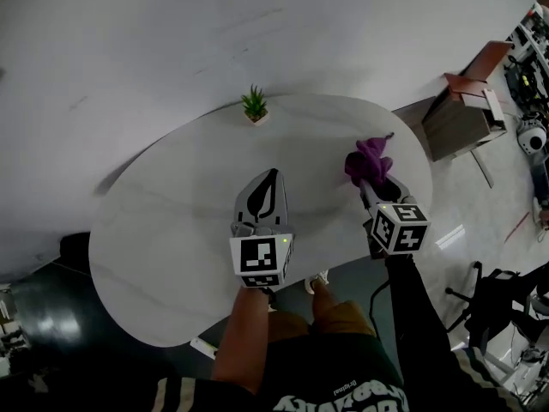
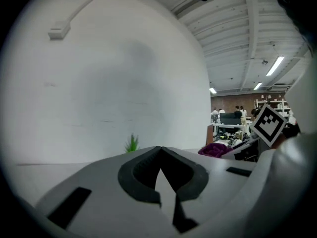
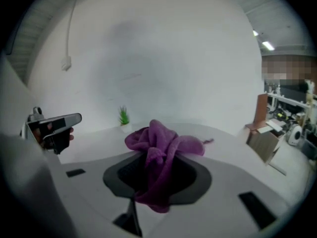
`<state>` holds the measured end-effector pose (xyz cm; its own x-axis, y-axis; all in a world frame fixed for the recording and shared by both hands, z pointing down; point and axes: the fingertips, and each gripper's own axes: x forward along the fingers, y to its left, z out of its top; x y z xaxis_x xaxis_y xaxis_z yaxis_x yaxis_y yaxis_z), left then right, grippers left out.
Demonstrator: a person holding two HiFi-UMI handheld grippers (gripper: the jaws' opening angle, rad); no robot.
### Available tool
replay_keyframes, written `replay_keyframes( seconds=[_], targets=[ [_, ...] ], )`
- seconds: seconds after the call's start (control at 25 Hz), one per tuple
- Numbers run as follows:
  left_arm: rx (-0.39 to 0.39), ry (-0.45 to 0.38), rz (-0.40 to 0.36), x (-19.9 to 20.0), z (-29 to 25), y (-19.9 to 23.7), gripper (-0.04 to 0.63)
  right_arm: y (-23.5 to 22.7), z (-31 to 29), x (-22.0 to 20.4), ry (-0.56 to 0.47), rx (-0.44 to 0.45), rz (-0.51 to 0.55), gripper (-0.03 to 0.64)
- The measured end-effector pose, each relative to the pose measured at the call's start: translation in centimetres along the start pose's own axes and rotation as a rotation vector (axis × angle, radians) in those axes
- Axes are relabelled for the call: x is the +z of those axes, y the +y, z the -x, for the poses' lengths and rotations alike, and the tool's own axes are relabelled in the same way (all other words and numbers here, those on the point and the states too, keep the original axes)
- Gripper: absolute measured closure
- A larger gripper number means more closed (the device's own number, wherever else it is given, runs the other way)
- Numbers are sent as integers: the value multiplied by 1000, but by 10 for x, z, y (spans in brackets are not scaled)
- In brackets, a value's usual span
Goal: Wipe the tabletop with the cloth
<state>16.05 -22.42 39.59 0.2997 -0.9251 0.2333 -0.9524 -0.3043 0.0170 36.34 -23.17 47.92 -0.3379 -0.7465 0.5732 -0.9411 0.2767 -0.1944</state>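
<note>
A crumpled purple cloth (image 1: 369,156) hangs bunched between the jaws of my right gripper (image 1: 372,178), which is shut on it above the right part of the white oval tabletop (image 1: 163,221). In the right gripper view the cloth (image 3: 161,145) fills the gap between the jaws and spills out over the front. My left gripper (image 1: 272,174) hovers over the middle of the table, its jaws meeting at the tip (image 2: 160,149) with nothing between them. The cloth (image 2: 217,149) also shows to the right in the left gripper view.
A small green potted plant (image 1: 254,106) stands at the table's far edge, close to the white wall. A brown cabinet (image 1: 463,114) sits on the floor beyond the table's right end. A black chair (image 1: 502,303) is at the lower right.
</note>
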Motion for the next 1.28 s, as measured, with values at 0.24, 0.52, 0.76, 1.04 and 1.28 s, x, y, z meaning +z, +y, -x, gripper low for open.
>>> replay_keyframes(
  seconds=[0.24,0.52,0.76,1.04,1.28],
  targets=[
    [225,7,-24,-9,125,129,600,185,-19,-4,-5,253,83,486],
    [444,46,-13,-47,305,259,600,412,-8,-63,47,497,174,486],
    [585,88,13,-91,453,338,600,599,28,-144,123,717,270,486],
    [807,136,62,-133,606,390,600,763,84,-235,231,991,436,485],
    [925,159,121,-164,673,399,600,820,94,-303,368,1080,510,485]
  ],
)
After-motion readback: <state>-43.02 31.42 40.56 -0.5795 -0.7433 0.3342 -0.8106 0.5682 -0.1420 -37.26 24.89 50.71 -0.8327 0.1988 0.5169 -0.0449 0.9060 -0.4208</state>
